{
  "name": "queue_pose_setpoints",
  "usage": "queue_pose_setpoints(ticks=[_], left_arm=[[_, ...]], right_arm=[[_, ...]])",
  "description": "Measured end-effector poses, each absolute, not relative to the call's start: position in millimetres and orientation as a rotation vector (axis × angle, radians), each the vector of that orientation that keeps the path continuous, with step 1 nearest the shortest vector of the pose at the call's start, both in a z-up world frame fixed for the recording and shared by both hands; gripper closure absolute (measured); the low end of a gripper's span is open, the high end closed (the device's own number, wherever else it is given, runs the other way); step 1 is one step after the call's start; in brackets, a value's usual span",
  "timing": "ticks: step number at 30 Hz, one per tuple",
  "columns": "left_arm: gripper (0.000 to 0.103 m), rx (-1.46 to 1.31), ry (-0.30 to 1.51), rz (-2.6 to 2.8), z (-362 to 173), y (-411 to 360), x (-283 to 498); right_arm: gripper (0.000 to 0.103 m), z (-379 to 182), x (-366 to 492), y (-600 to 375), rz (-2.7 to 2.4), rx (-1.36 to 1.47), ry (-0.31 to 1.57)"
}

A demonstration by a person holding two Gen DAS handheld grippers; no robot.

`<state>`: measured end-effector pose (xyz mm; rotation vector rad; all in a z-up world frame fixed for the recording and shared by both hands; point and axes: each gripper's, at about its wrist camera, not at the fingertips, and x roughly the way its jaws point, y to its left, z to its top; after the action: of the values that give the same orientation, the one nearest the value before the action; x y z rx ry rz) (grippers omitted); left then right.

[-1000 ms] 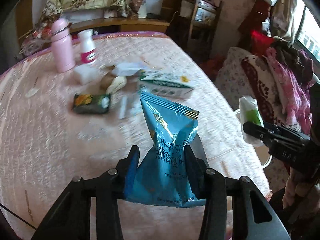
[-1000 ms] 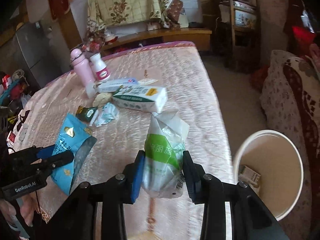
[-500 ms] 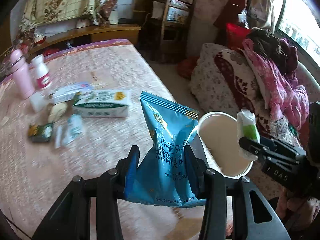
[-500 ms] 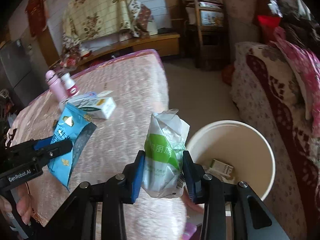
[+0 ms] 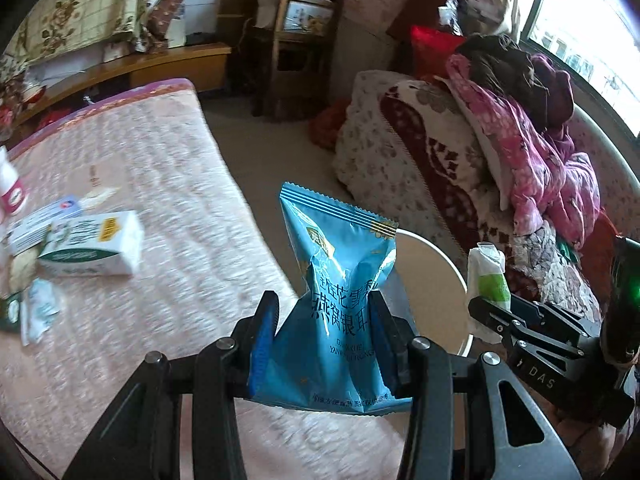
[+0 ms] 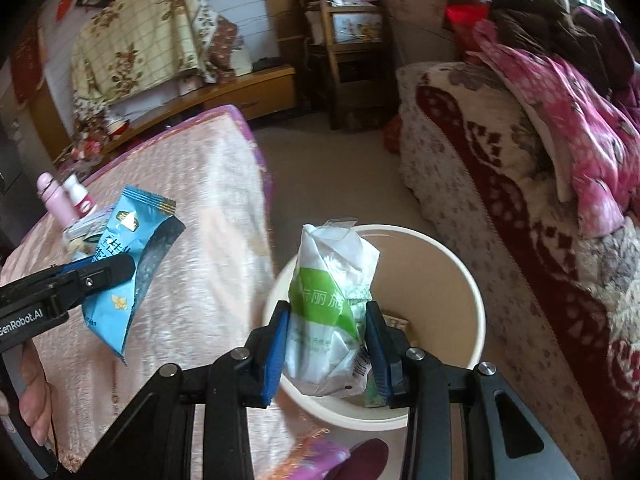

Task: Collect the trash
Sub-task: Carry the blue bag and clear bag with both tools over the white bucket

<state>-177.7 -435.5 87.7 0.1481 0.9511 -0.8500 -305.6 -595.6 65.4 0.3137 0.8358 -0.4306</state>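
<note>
Both wrappers up by the bin!
Left hand-held gripper (image 5: 324, 332) clamps the blue snack bag (image 5: 340, 300); right hand-held gripper (image 6: 327, 340) clamps the green-white wrapper (image 6: 332, 304) over the cream bin (image 6: 460, 276).

The bin (image 6: 460, 264) stood on the floor between the bed (image 6: 192, 208) and the sofa (image 6: 500, 168), just beside the bed's edge. Above the bin's near rim hung the crumpled wrapper (image 6: 332, 304), pinched in the right tongs (image 6: 326, 340). Left of the bin, over the bed's edge, the snack bag (image 5: 340, 292) sat clamped in the left tongs (image 5: 320, 328). Farther left of the bin, on the bed, lay a box (image 5: 96, 248), with two bottles (image 6: 68, 200) behind it. A packet (image 6: 394, 322) lay in the bin.
</note>
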Motion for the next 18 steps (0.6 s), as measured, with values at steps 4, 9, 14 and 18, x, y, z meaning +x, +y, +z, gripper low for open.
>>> queue_pose_setpoints(ticks=[4, 9, 14, 18], left_arm=[[0.056, 0.161, 0.969, -0.87, 77.5, -460.5, -178.4], [0.056, 0.177, 0.988, -0.877, 65.4, -479.5, -179.7], [0.056, 0.208, 0.993, -0.872, 55.2, -493.2, -180.8], [0.056, 0.217, 1.001, -0.868, 49.8, -499.9, -179.7]], right_arm=[[0.064, 57.6, -310.6, -614.3, -0.471, 0.33, 0.844], [0.064, 46.3, -311.4, -635.5, -0.502, 0.353, 0.862], [0.064, 36.3, -312.6, -646.5, -0.531, 0.369, 0.865], [0.064, 28.5, -311.1, -650.7, -0.536, 0.379, 0.878]])
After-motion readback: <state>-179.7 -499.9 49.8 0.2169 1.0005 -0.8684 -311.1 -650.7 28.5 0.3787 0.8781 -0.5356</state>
